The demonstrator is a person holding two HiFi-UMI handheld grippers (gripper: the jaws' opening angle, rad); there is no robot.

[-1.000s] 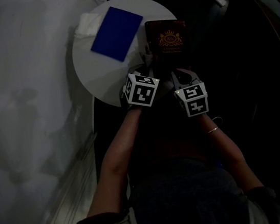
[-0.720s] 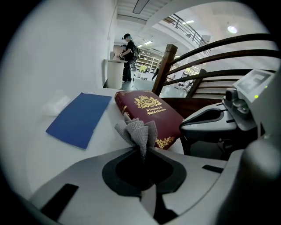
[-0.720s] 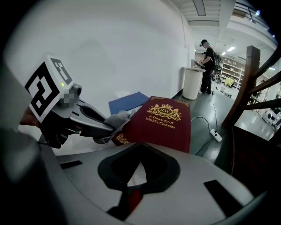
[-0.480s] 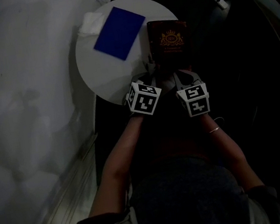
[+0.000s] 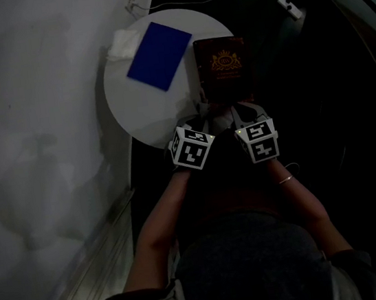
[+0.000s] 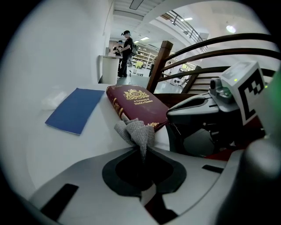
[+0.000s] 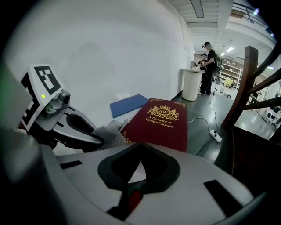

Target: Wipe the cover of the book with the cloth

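A maroon book [image 5: 222, 68] with a gold crest lies closed on the round white table [image 5: 141, 111], its right part past the table's rim. My left gripper [image 5: 204, 114] is shut on a bunched grey cloth [image 6: 135, 131]. The cloth rests against the book's [image 6: 138, 102] near left corner, by the spine. My right gripper [image 5: 240, 109] sits at the near edge of the book [image 7: 161, 123], jaws closed on that edge. Both grippers lie side by side, and each shows in the other's view.
A blue booklet [image 5: 159, 55] lies flat on the table left of the book, with white paper [image 5: 119, 43] under its far corner. A white wall [image 5: 33, 133] runs along the left. A cable and power strip [image 5: 286, 1] lie on the dark floor beyond. A wooden railing [image 6: 206, 48] stands to the right.
My left gripper has drawn the cloth back along the book's left side to its near corner. The right gripper has pulled back a little with it. The book has barely moved.
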